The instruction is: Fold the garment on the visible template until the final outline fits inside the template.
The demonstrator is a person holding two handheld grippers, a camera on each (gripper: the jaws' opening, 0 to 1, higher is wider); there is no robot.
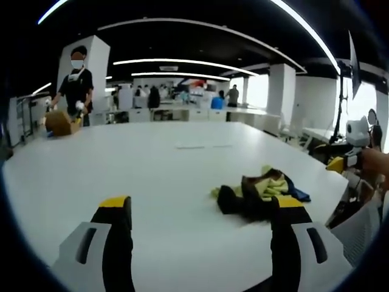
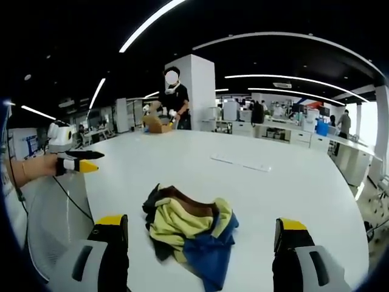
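A crumpled garment [image 1: 261,191] in yellow, brown, black and blue lies in a heap on the white table [image 1: 152,176]. In the left gripper view it sits ahead and to the right, just beyond my right jaw tip. My left gripper [image 1: 200,207] is open with nothing between its jaws. In the right gripper view the garment [image 2: 188,228] lies straight ahead, close in front of my right gripper [image 2: 202,224], which is open and above the table. Faint pale strips [image 2: 243,163] mark the table farther back. The left gripper [image 2: 79,163] shows at the left, held by a hand.
A person [image 1: 76,85] stands at the table's far end handling a brown cardboard box [image 1: 61,123]. The right gripper [image 1: 349,159] and a hand show at the table's right edge. A mesh chair back [image 2: 48,225] is near the left edge. Desks and pillars fill the room behind.
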